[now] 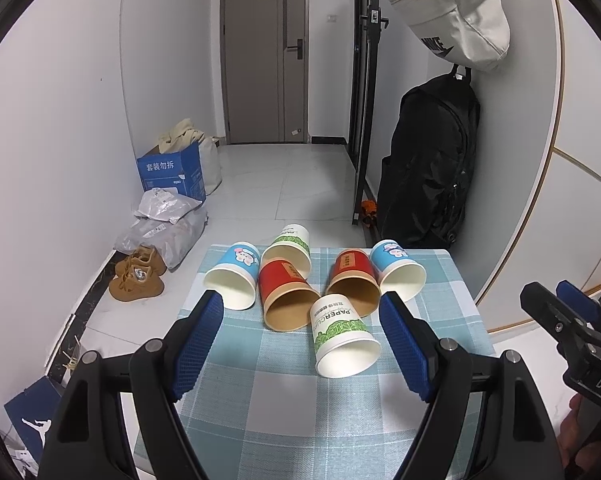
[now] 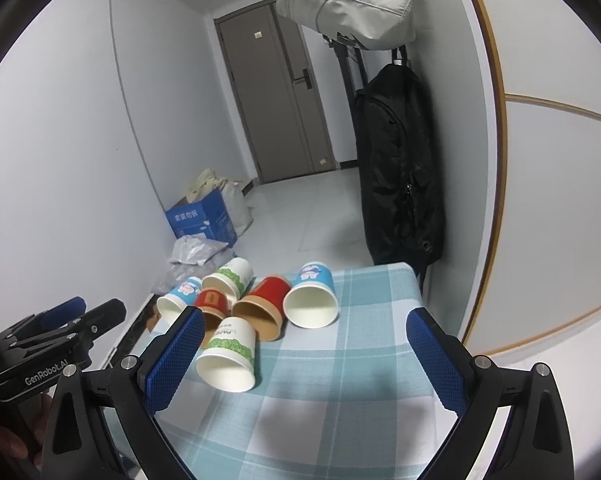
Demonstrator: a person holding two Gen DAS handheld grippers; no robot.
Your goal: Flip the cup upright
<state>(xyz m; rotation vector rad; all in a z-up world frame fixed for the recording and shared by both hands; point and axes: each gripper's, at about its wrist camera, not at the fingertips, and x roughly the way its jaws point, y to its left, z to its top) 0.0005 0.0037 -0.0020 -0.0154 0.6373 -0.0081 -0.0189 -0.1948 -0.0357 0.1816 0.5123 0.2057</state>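
Note:
Several paper cups lie on their sides on a blue-checked tablecloth [image 1: 260,400], mouths toward me. Nearest is a white and green cup [image 1: 342,338], also in the right wrist view [image 2: 228,356]. Behind it lie two red cups [image 1: 286,294] [image 1: 354,282], two blue cups [image 1: 234,276] [image 1: 398,270] and another white and green cup [image 1: 290,242]. My left gripper [image 1: 302,344] is open and empty, its fingers either side of the nearest cup, not touching it. My right gripper [image 2: 300,360] is open and empty, to the right of the cups [image 2: 310,300].
The table's far edge is just behind the cups, with floor beyond. A black backpack [image 1: 428,164] hangs by the right wall. A blue box [image 1: 172,170], plastic bags [image 1: 164,220] and brown shoes [image 1: 138,276] lie on the floor at left.

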